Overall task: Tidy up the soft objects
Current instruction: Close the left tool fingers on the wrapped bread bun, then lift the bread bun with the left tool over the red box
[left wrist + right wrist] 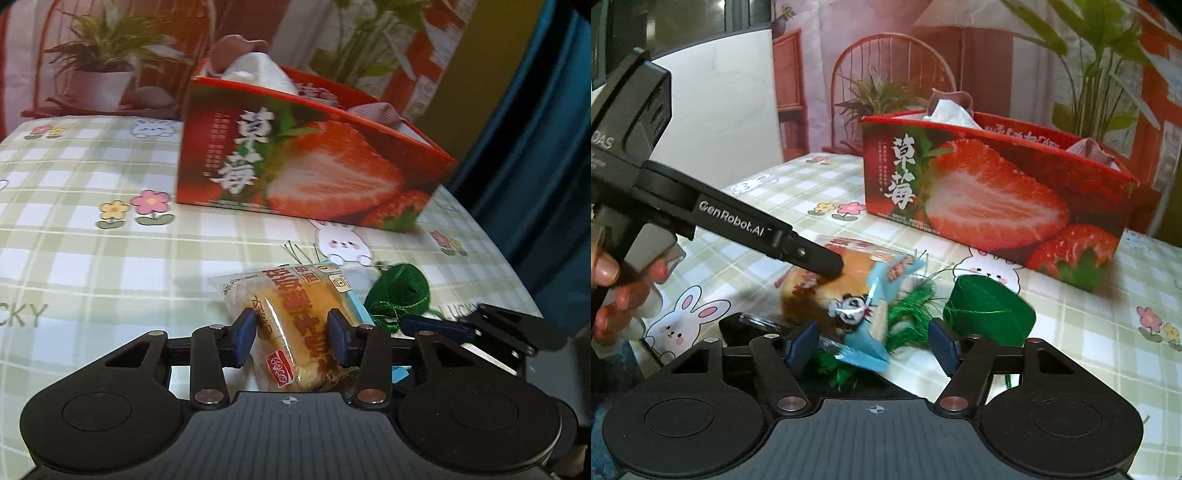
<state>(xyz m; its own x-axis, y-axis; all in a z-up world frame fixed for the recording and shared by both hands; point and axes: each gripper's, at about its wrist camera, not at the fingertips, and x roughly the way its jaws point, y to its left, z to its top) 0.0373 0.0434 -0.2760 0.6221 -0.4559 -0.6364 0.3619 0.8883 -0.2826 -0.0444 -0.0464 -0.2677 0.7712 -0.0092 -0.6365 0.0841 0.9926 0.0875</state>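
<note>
A packaged soft bread (291,325) lies on the checked tablecloth, and my left gripper (291,336) is shut on it, a blue pad on each side. The bread also shows in the right wrist view (849,291), with the left gripper's finger (816,258) on it. A green tasselled pouch (400,291) lies just right of the bread. My right gripper (873,345) is open, its pads around the green tassel (908,317) and the bread's wrapper end, with the pouch body (988,314) at its right pad. A red strawberry box (306,162) holding soft items stands behind.
The box (997,192) holds white tissue (951,112) and pink cloth items. The table edge runs close on the right (517,266). A potted plant (99,70) stands at the back left. The person's hand (613,291) holds the left gripper.
</note>
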